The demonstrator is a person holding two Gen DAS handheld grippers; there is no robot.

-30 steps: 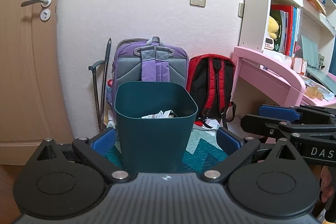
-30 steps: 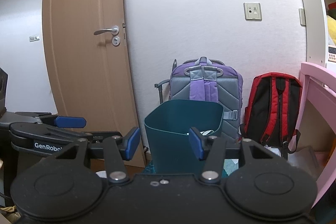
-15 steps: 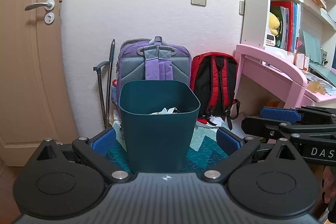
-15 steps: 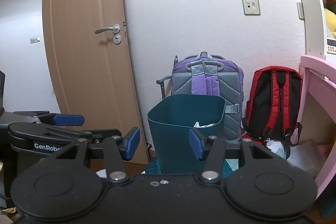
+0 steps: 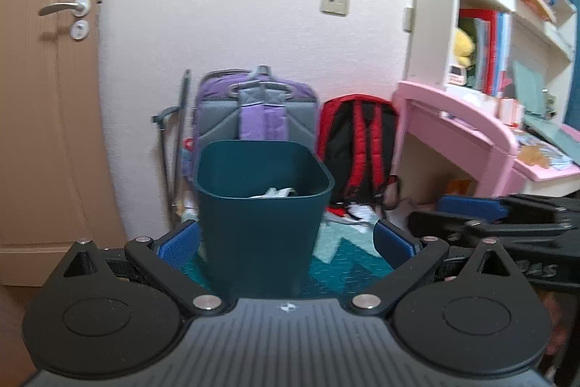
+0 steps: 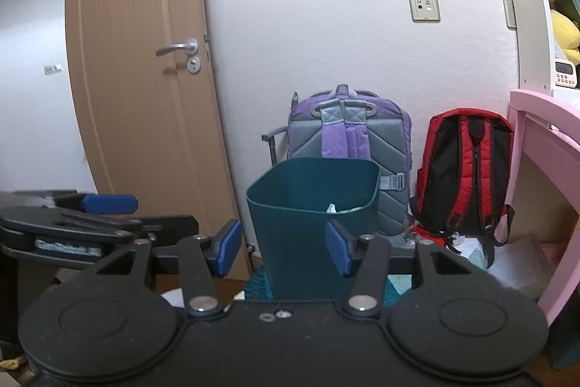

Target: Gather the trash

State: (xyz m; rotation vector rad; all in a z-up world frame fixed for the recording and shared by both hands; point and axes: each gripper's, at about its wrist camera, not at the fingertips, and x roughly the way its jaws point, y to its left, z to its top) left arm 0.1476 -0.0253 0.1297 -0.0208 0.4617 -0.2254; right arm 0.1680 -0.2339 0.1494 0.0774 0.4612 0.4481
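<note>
**Both grippers open and empty before the bin**

The dark teal bin [image 5: 262, 205] stands on a teal mat [image 5: 337, 260] before a purple backpack [image 5: 259, 107], crumpled paper [image 5: 277, 193] inside. The left gripper [image 5: 286, 240] spreads wide, holding nothing; the right gripper [image 6: 282, 247] likewise gapes empty. Since half a second ago, the bin sits slightly nearer in both views.

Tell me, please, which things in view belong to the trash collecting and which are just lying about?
Belongs to the job:
- teal bin
- crumpled paper inside it
- left claw, open
- right claw, open

Just lying about:
- purple backpack
- red backpack
- pink desk
- door
</note>
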